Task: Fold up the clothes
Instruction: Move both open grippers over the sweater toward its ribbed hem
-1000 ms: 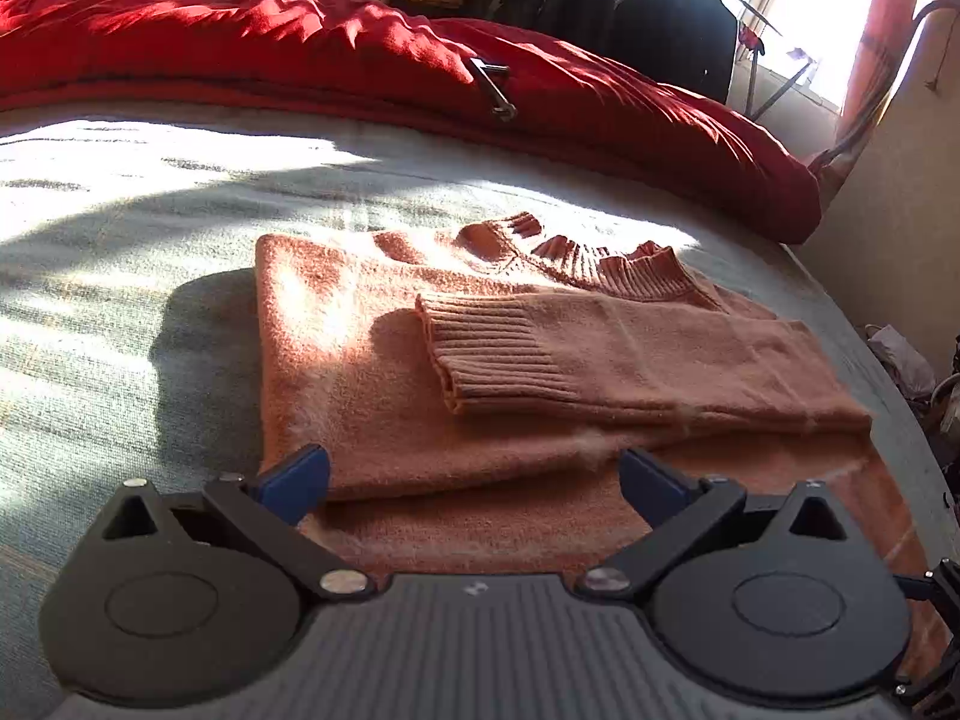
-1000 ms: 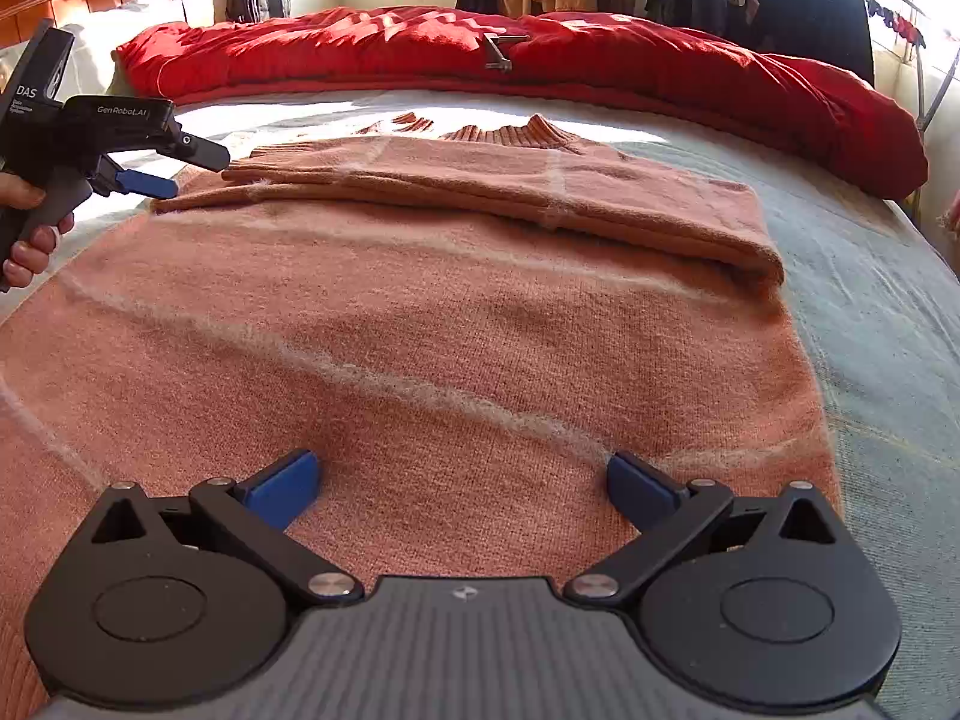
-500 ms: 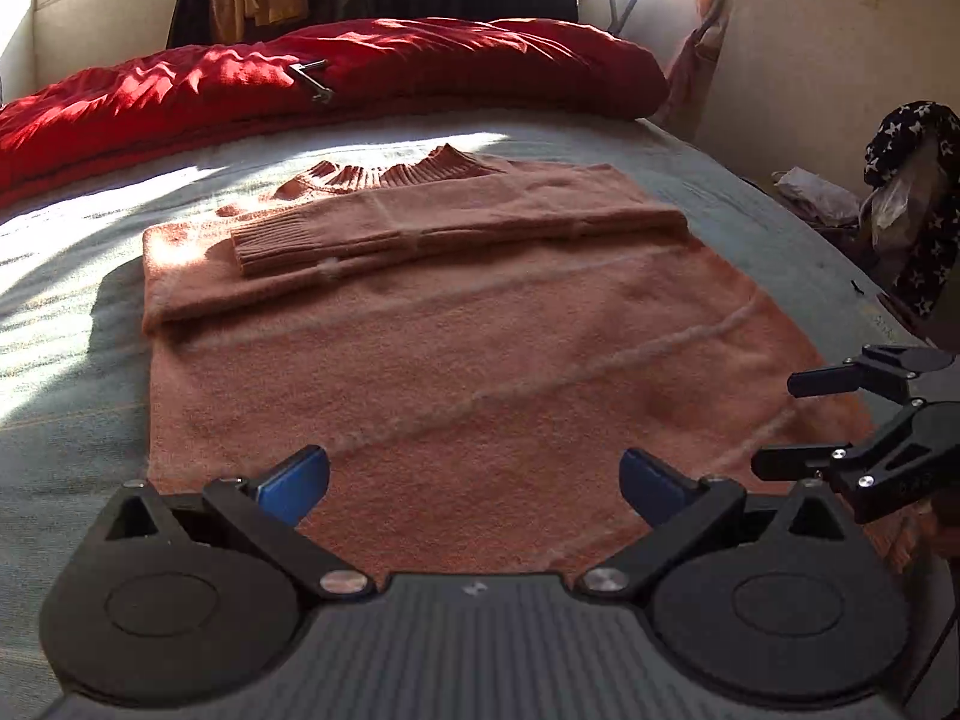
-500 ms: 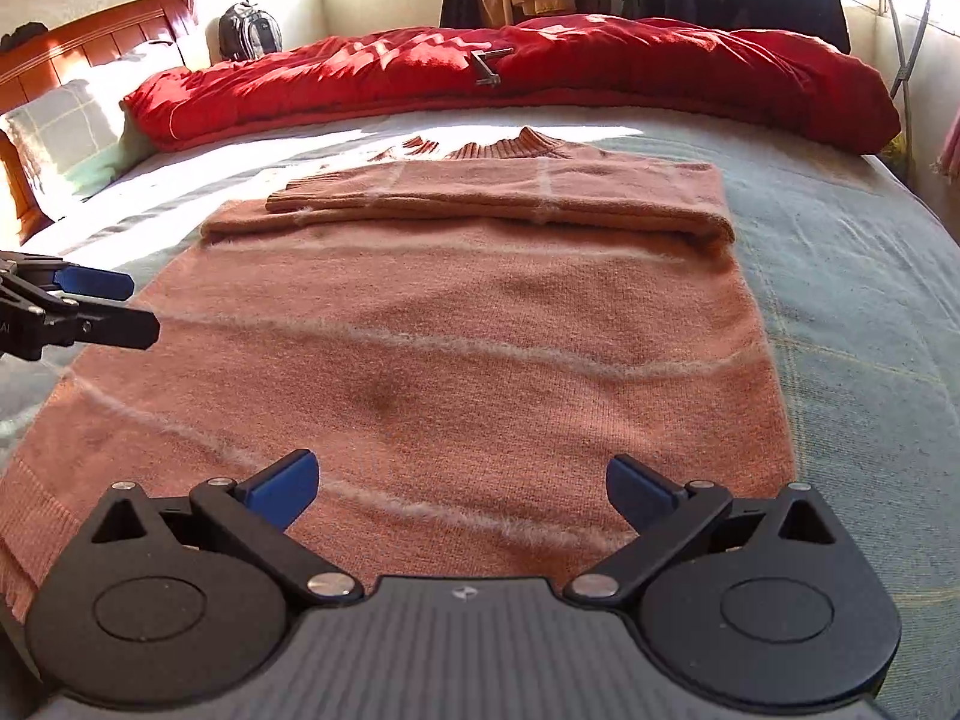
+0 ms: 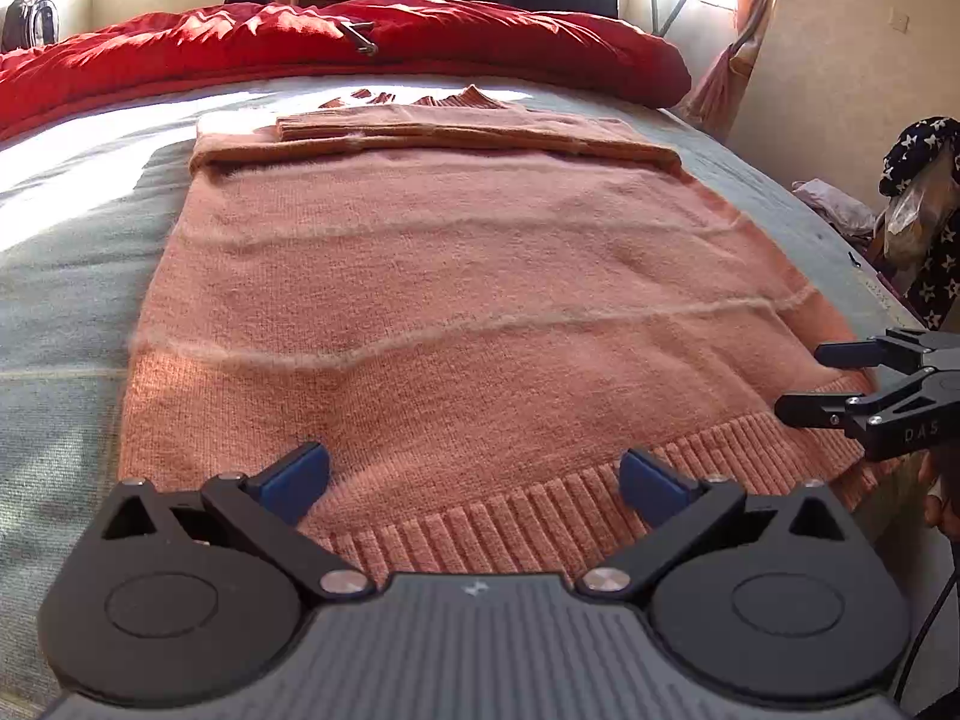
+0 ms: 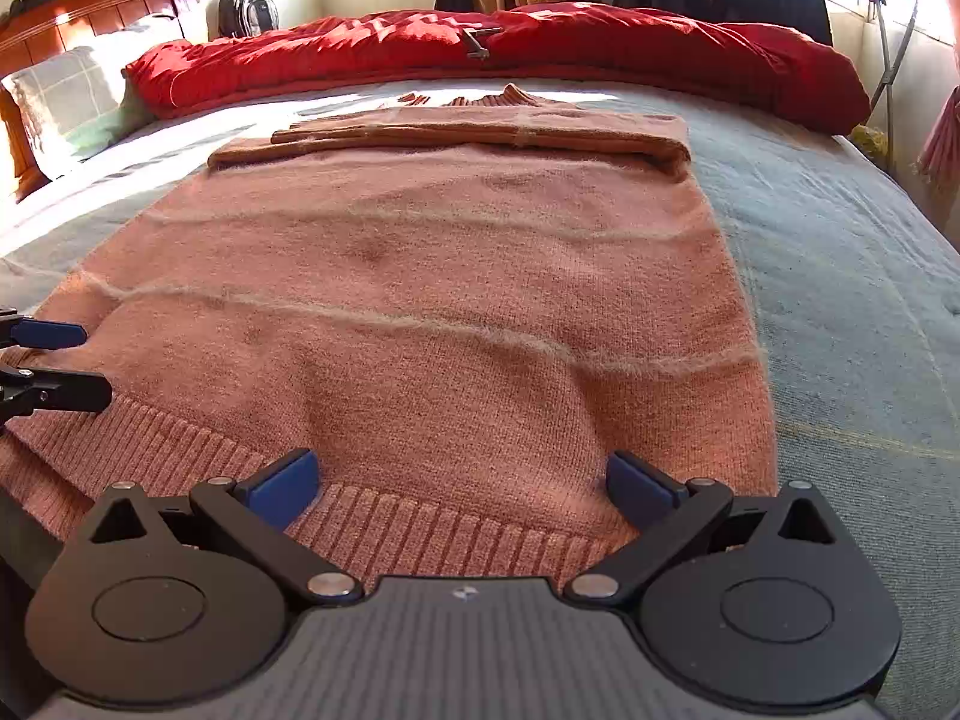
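Both grippers have drawn back toward the near hem over the last second, and each now faces up the length of the garment.

Left wrist view: the left gripper [image 5: 474, 477] has its fingers spread wide, holding nothing. The orange sweater [image 5: 456, 300] lies flat on the grey bedspread [image 5: 66, 276], its ribbed hem [image 5: 480, 516] directly between and just under the fingertips — sleeves folded across the far end. The right gripper [image 5: 804, 381] sits to the right of the fingers, over the hem corner, jaws parted.

Right wrist view: the right gripper's fingers are likewise spread, empty, with the hem between them. The left gripper [image 6: 90, 363] shows at the far left, parted. A red duvet [image 6: 540, 54] lies well beyond the sweater.
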Motion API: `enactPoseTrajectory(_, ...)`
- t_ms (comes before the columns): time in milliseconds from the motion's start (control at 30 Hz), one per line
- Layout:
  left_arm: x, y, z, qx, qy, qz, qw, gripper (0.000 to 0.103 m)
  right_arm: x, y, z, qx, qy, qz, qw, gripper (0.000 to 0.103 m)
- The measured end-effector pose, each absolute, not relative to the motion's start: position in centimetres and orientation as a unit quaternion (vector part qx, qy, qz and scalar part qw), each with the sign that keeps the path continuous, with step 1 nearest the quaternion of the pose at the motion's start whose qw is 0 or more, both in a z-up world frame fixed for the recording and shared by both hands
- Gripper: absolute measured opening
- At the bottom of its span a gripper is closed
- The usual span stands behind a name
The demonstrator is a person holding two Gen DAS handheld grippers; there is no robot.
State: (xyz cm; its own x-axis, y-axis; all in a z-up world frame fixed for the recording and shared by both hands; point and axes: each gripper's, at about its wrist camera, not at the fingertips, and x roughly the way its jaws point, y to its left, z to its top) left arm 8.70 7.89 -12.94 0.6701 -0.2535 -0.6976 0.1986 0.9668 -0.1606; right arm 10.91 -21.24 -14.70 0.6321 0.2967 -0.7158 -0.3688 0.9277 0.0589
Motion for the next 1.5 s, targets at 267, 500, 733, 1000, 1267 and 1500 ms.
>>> enactPoseTrajectory(267,7.1,7.9,-13.5,-0.019,0.348,-0.134,0.928,0.102,8.8,-22.4,-14.8,-0.046,0.379,0.185,0.906,0.103)
enactPoseTrajectory(500,6.0,6.5,-11.7,0.012,0.35,-0.091,0.932,0.102,7.2,-23.7,-13.9,-0.048,0.369,0.185,0.91,0.103)
enactPoseTrajectory(733,6.6,4.0,-11.2,0.02,0.345,-0.136,0.929,0.102,8.3,-22.9,-13.1,-0.025,0.363,0.19,0.912,0.103)
enactPoseTrajectory(1000,6.6,3.5,-13.0,0.035,0.374,-0.124,0.919,0.102,8.0,-22.1,-14.9,-0.043,0.372,0.193,0.907,0.103)
enactPoseTrajectory(1267,7.0,4.1,-12.9,0.02,0.38,-0.123,0.916,0.102,8.0,-22.2,-15.0,-0.041,0.371,0.189,0.908,0.103)
enactPoseTrajectory(1500,7.2,4.3,-13.0,0.016,0.384,-0.121,0.915,0.102,8.0,-22.0,-15.0,-0.043,0.372,0.185,0.909,0.103)
